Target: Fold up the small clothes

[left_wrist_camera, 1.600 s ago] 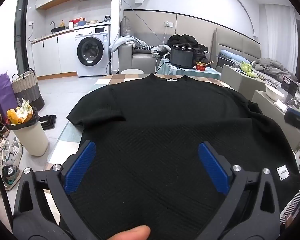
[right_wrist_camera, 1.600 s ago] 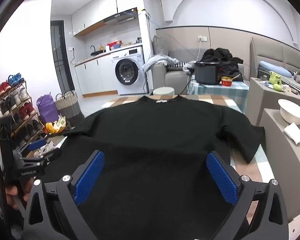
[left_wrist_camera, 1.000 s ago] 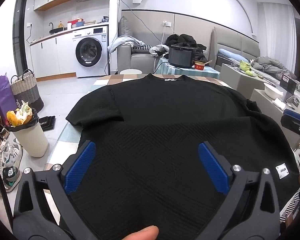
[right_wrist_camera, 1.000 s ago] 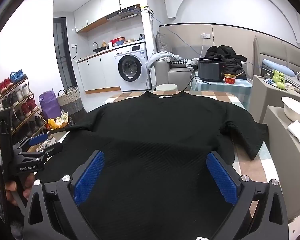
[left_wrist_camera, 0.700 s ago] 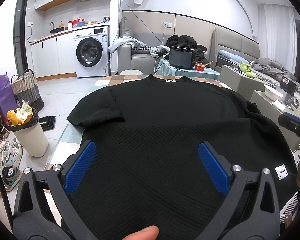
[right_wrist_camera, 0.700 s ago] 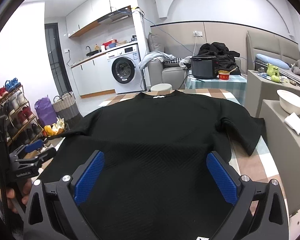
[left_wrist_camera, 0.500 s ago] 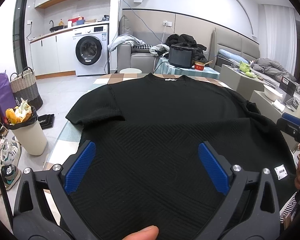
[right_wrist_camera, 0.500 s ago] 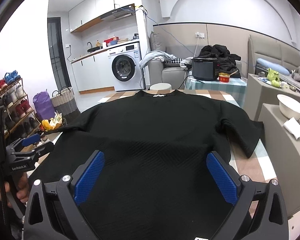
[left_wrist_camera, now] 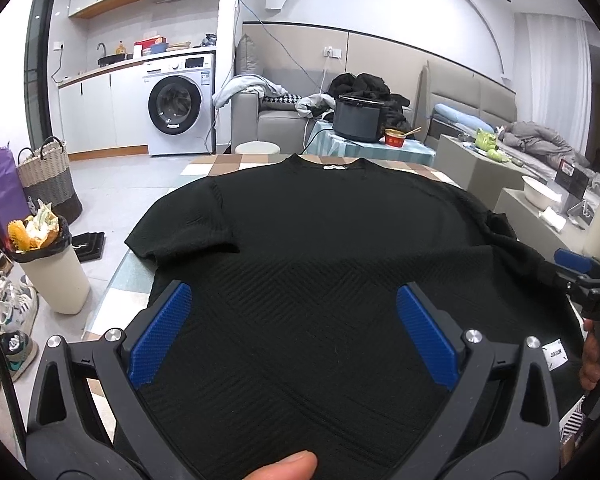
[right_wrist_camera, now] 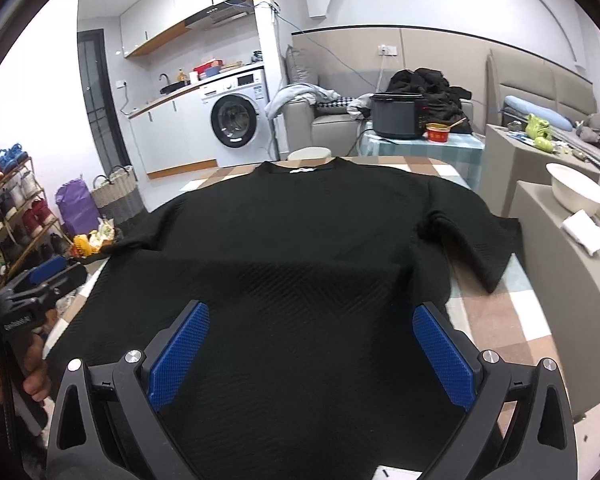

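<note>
Shirt [left_wrist_camera: 320, 248] spread flat on table [right_wrist_camera: 496, 312], collar at far edge, trash bin [left_wrist_camera: 54, 268] left, washing machine [left_wrist_camera: 178, 108] behind.

The left tool [left_wrist_camera: 294, 334] hovers spread wide over a flat black T-shirt [left_wrist_camera: 324, 248].

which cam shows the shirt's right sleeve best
The right wrist view. There the black shirt's right sleeve lies spread on the checked tablecloth, its whole outline visible. In the left wrist view that sleeve is a foreshortened dark bunch at the shirt's far edge, near the right gripper.
</note>
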Motion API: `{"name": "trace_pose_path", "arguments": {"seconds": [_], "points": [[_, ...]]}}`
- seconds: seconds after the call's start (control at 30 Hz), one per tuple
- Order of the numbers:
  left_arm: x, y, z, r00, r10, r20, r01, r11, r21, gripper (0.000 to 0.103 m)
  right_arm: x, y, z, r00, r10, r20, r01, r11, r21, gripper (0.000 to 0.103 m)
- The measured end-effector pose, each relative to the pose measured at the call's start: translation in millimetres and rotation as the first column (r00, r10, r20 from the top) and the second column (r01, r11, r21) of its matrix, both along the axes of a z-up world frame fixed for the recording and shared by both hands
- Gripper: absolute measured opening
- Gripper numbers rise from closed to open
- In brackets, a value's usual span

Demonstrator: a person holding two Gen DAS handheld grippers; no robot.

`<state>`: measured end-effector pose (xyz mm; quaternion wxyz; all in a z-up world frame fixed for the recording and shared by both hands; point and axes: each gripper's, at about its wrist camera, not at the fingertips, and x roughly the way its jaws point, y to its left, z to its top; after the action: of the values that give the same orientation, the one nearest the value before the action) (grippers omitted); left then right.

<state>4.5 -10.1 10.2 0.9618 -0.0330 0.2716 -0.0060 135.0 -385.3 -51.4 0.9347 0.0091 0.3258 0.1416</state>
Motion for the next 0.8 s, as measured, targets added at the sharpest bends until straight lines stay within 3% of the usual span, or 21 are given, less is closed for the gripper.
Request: {"name": "trace_pose_path", "arguments": {"seconds": [0.23, 0.43, 0.67, 0.8], "points": [[6.4, -1.5, -1.4, 0.999, -0.007, -0.033, 0.008, 1.000, 0.029, 0.102, -1.9, 6.6, 2.7, 1.000, 0.014, 0.008, -0.014, 1.000, -0.014, 0.103], [11.8, 0.2, -8.9, 0.998, 0.007, -0.067, -0.004, 0.999, 0.038, 0.102, 1.9, 8.1, -3.8, 0.999, 0.024, -0.044, -0.024, 1.000, 0.007, 0.103], [22.2, 1.9, -19.4, 0.993, 0.027, -0.111, -0.020, 0.998, 0.058, 0.102, 9.5, 18.4, -21.5, 0.990, 0.009, -0.144, -0.020, 0.997, -0.073, 0.103], [29.6, 2.0, -25.4, 0.990, 0.034, -0.134, -0.024, 0.997, 0.076, 0.102, 15.3, 19.7, -35.7, 0.971, 0.042, -0.235, -0.049, 0.998, -0.026, 0.103]]}}
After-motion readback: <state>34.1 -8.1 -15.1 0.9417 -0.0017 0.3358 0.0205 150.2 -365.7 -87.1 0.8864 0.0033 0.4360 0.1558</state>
